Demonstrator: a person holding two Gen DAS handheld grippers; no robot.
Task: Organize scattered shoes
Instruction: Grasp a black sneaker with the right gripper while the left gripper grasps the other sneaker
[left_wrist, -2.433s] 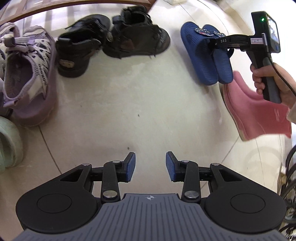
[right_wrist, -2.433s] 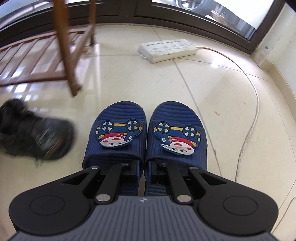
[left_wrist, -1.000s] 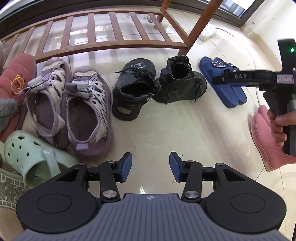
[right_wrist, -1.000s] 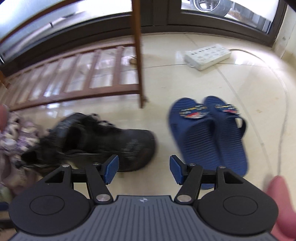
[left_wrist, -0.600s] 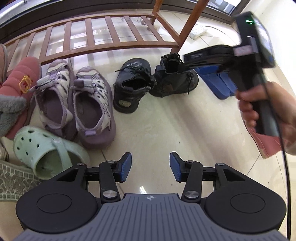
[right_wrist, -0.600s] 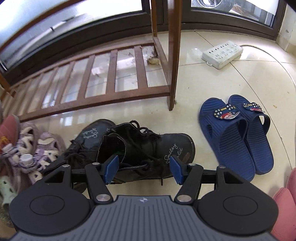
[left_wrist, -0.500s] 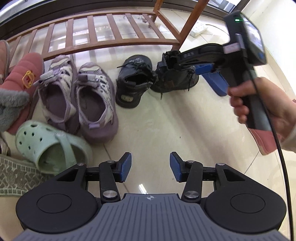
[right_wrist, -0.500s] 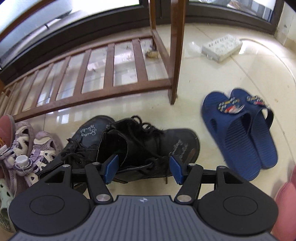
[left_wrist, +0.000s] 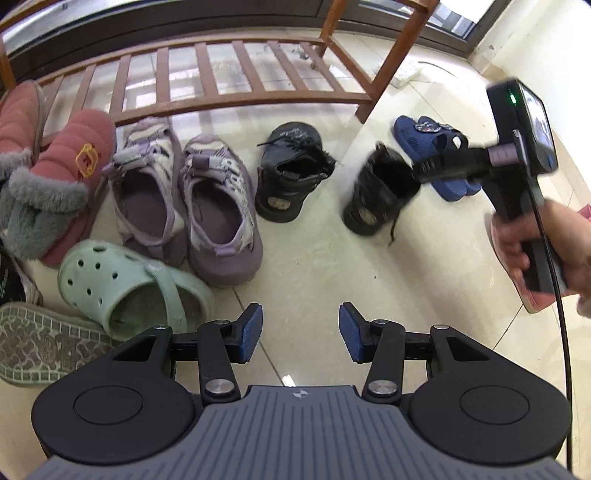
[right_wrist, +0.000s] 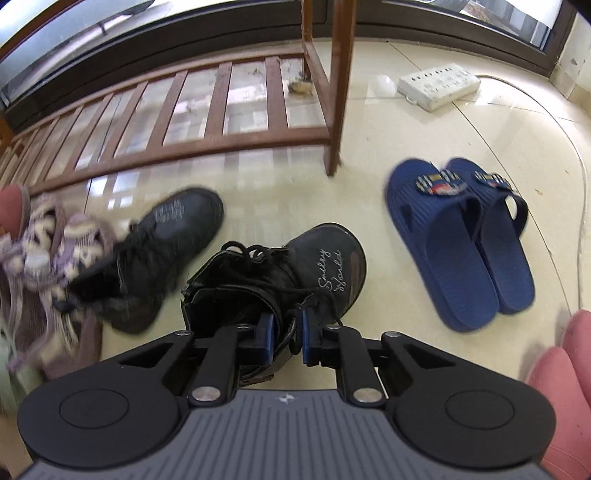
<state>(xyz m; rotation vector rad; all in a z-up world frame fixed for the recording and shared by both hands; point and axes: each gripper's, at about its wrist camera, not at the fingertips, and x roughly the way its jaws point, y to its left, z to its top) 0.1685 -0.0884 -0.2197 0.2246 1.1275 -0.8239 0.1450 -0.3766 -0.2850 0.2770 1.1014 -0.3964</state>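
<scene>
the right hand-held gripper (right_wrist: 285, 334) is closing its jaws on the collar of a black boot (right_wrist: 295, 269) on the tiled floor (left_wrist: 317, 258), near its mate (right_wrist: 166, 243); the left hand-held gripper (left_wrist: 300, 334) hangs half open, empty.

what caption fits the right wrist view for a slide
Right claw closing on the collar of a black boot, its mate to the left and blue slippers to the right on the tiled floor.
</scene>
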